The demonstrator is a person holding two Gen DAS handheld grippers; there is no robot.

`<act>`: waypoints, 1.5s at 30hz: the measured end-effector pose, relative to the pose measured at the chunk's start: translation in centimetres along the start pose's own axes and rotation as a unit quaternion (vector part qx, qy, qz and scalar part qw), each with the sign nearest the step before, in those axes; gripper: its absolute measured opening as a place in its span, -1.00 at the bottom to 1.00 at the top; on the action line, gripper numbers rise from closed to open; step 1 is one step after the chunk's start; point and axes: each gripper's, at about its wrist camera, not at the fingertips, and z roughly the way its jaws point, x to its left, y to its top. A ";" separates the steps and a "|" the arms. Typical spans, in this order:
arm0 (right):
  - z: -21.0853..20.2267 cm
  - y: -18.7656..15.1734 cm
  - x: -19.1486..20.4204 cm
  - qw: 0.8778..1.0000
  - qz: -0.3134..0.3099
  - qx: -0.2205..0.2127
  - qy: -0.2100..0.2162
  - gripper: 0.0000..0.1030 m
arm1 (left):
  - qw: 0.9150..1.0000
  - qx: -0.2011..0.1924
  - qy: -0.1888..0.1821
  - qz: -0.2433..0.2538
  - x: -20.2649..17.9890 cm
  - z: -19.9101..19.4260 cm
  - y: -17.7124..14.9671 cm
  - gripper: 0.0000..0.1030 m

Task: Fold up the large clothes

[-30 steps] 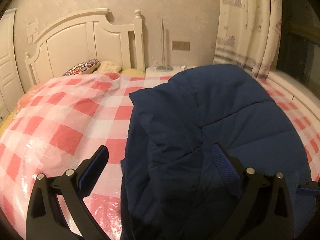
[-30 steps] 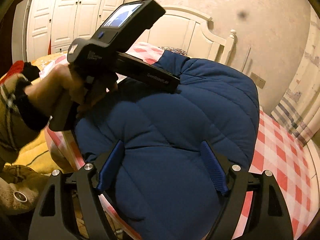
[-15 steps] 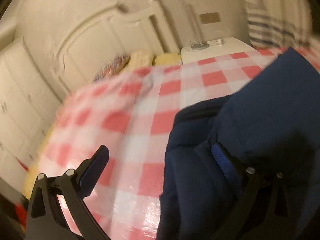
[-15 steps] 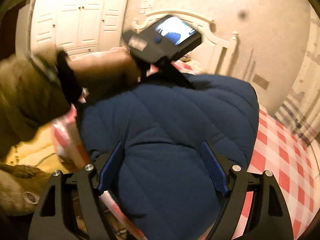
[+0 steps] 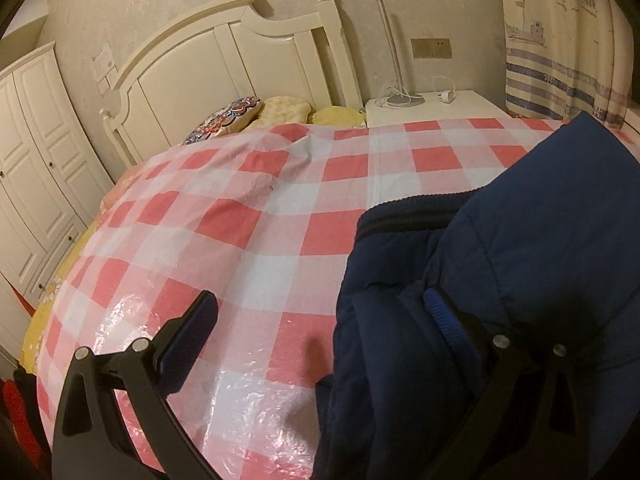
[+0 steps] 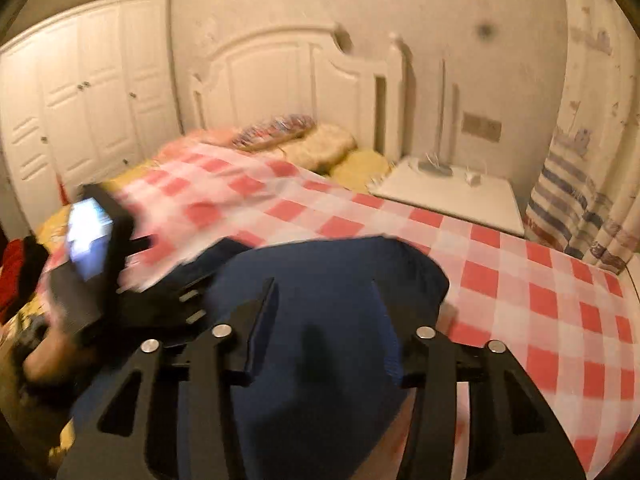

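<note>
Both grippers meet the blue jacket (image 6: 320, 280): right gripper (image 6: 324, 320) closing around it, left gripper (image 5: 320, 312) spread beside it.

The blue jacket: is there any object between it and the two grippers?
Nothing visible does. The blue jacket already lies between the closing jaws of the right gripper. The left gripper is open, one finger against the jacket, only the checked cover beside it.

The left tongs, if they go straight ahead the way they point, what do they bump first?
Probably the checked bed cover; the blue coat lies just beside their path, though depth is hard to judge.
</note>
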 end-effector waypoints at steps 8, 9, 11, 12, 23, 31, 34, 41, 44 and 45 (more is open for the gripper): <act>10.0 -0.2 -0.7 0.989 -0.026 0.142 -0.018 -0.09 | 0.998 0.033 -0.046 -0.028 1.3 1.7 -0.1 0.96; 10.0 0.0 -0.6 0.988 -0.032 0.151 -0.024 -0.09 | 0.998 0.032 -0.046 -0.028 1.3 1.7 -0.2 0.96; 9.8 0.5 -0.4 0.985 -0.032 0.165 -0.030 -0.09 | 0.998 0.031 -0.045 -0.027 1.2 1.7 -0.2 0.96; 9.5 1.0 -0.5 0.986 -0.032 0.161 -0.034 -0.09 | 0.998 0.030 -0.044 -0.028 1.2 1.7 -0.2 0.96; 11.2 1.0 -2.8 0.982 0.026 0.176 -0.069 -0.06 | 0.997 0.031 -0.052 -0.036 1.4 1.6 -0.3 0.96; 8.4 2.6 3.6 0.986 -0.075 0.120 -0.087 -0.06 | 0.997 0.031 -0.054 -0.038 1.5 1.6 -0.3 0.96; 10.9 1.1 5.2 0.970 -0.130 0.173 -0.112 -0.05 | 0.997 0.034 -0.057 -0.040 1.5 1.7 -0.3 0.96; 10.0 0.7 3.6 0.982 -0.074 0.155 -0.080 -0.01 | 0.996 0.038 -0.070 -0.045 1.8 1.9 -0.3 0.96; 6.6 0.0 2.4 0.992 -0.015 0.117 -0.033 0.45 | 0.990 0.054 -0.115 -0.064 3.0 2.4 -0.7 0.96; 5.6 -0.4 2.3 0.994 -0.001 0.110 -0.010 0.68 | 0.986 0.063 -0.136 -0.076 3.7 2.5 -1.0 0.96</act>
